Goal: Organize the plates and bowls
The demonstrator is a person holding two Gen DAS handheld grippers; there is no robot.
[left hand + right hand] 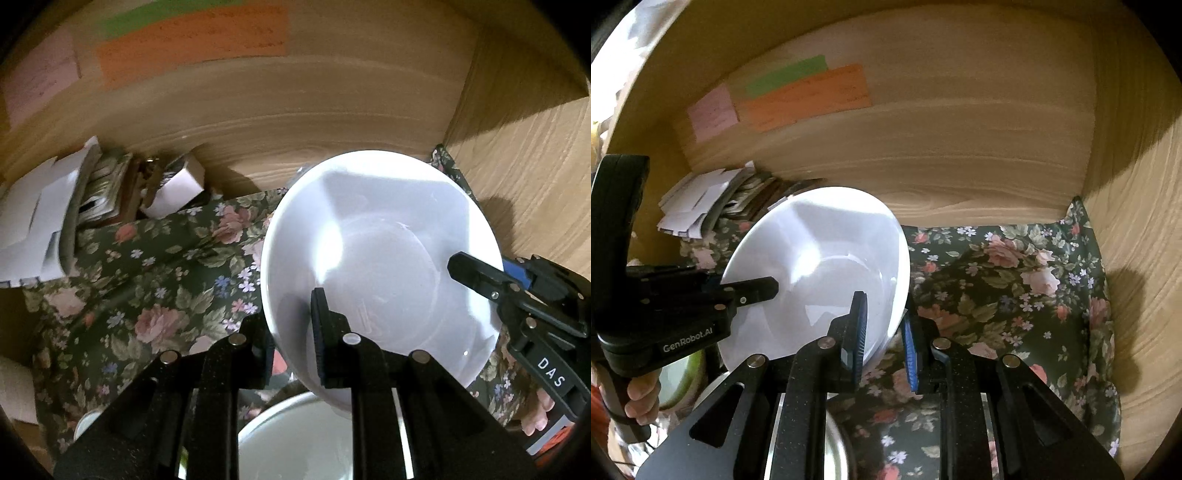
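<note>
Both grippers, L (pixel 295 332) & R (pixel 884 332), clamp white bowl (pixel 380 258) rim; bowl empty.

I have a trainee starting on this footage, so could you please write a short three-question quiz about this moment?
1. True or false: both grippers grip the same white dish.
2. What covers the shelf floor? A) floral liner B) bare wood C) foil
3. What colours are the paper notes on the back wall?

Key:
1. True: the left gripper and right gripper each clamp its rim on opposite sides.
2. A: the floral liner.
3. Pink, green and orange.
</note>
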